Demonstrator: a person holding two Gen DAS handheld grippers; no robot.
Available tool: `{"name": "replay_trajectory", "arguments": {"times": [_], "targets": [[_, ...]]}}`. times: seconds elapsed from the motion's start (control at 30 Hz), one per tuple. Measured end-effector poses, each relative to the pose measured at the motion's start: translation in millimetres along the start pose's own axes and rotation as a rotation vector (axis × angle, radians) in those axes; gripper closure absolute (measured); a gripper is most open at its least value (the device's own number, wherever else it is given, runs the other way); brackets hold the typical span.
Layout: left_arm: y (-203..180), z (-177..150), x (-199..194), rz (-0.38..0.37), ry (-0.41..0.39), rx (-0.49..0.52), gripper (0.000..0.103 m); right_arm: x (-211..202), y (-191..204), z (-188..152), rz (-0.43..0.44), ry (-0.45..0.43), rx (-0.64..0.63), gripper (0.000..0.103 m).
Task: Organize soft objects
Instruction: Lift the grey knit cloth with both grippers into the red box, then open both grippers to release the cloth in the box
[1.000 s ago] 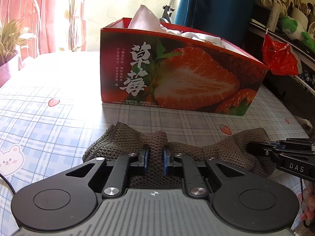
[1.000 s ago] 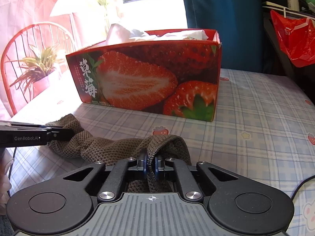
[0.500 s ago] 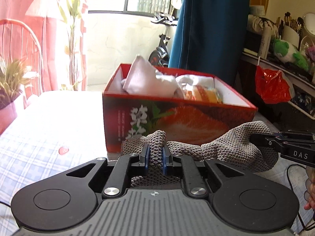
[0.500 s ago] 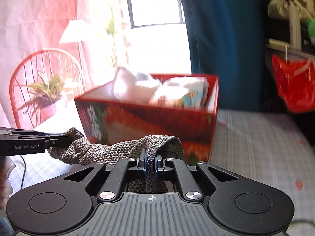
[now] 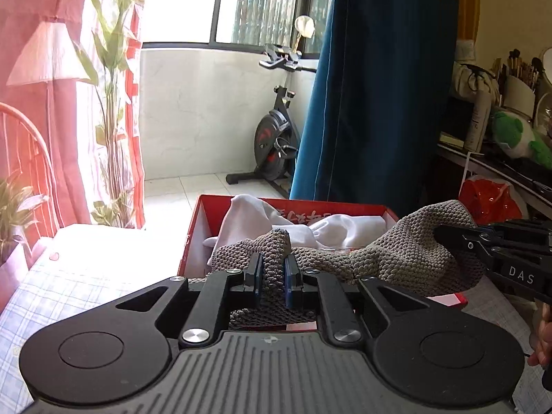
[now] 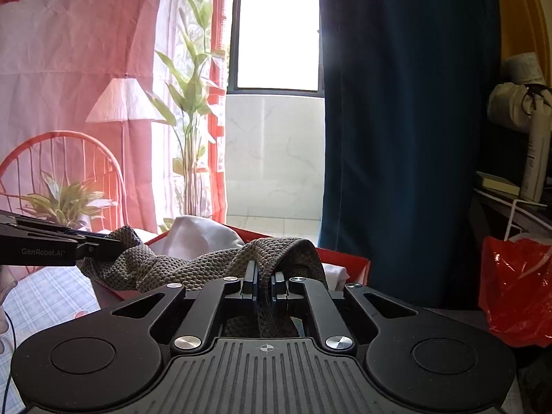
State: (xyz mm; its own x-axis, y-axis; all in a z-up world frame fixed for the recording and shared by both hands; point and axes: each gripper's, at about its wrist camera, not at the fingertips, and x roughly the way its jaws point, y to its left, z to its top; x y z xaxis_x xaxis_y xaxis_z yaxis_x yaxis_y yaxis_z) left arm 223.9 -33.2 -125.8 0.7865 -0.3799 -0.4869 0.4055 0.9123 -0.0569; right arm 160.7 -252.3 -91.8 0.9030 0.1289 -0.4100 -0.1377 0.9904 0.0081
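Above the near rim of the red box [image 5: 348, 203], the 2 claws, left gripper [image 5: 272, 270] and right gripper [image 6: 264, 284], are each pinching 1 end of the knitted cloth [image 5: 396, 255], which is hanging side-to-side between them, just short of the white fabric [image 5: 345, 227] inside.

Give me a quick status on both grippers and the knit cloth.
Left gripper and right gripper both shut on the grey knit cloth. Cloth slung between them above the red box. White fabric already inside; nothing blocking.

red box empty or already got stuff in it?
Not empty. White cloth lies heaped inside the red box; how full, cannot tell.
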Motion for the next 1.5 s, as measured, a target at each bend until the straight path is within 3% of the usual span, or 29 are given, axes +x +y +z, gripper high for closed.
{"name": "replay_trajectory", "arguments": {"times": [0.17,0.43,0.73,0.83,0.9,1.03,1.1,1.2,1.27,1.3,1.5], "targets": [[7.6,1.0,46.4,-0.002,0.128,-0.008,0.089,40.9,-4.8,-8.9,-0.005,0.079,0.026,0.097],[3.3,-13.0,80.1,0.015,0.225,0.059,0.089,70.9,-9.0,-41.8,-0.003,0.175,0.072,0.097],[1.3,-18.5,94.9,0.024,0.279,0.084,0.088,98.0,-19.2,-35.7,0.035,0.273,0.145,0.096],[1.1,-17.1,93.2,0.031,0.275,0.083,0.085,102.8,-23.5,-33.3,0.04,0.291,0.176,0.096],[0.4,-14.1,90.4,0.041,0.271,0.08,0.071,102.1,-21.5,-32.1,0.032,0.294,0.162,0.095],[3.3,-7.5,77.2,0.049,0.243,0.073,0.05,92.7,-23.3,-29.9,0.002,0.273,0.19,0.083],[4.1,-3.5,66.8,0.033,0.218,0.061,0.027,86.2,-26.7,-27.8,0.0,0.264,0.207,0.079],[0.0,1.9,49.0,0.05,0.177,0.073,0.014,73.4,-29.8,-21.4,-0.017,0.237,0.212,0.069],[-3.1,5.2,37.0,0.063,0.154,0.079,0.008,62.6,-31.0,-15.4,-0.022,0.21,0.219,0.051],[-4.6,7.6,28.8,0.069,0.139,0.078,0.004,56.2,-31.5,-11.1,-0.022,0.193,0.222,0.047],[-18.1,19.1,-19.5,0.112,0.07,0.098,0.0,14.2,-25.2,13.5,-0.022,0.104,0.211,0.012]]}}
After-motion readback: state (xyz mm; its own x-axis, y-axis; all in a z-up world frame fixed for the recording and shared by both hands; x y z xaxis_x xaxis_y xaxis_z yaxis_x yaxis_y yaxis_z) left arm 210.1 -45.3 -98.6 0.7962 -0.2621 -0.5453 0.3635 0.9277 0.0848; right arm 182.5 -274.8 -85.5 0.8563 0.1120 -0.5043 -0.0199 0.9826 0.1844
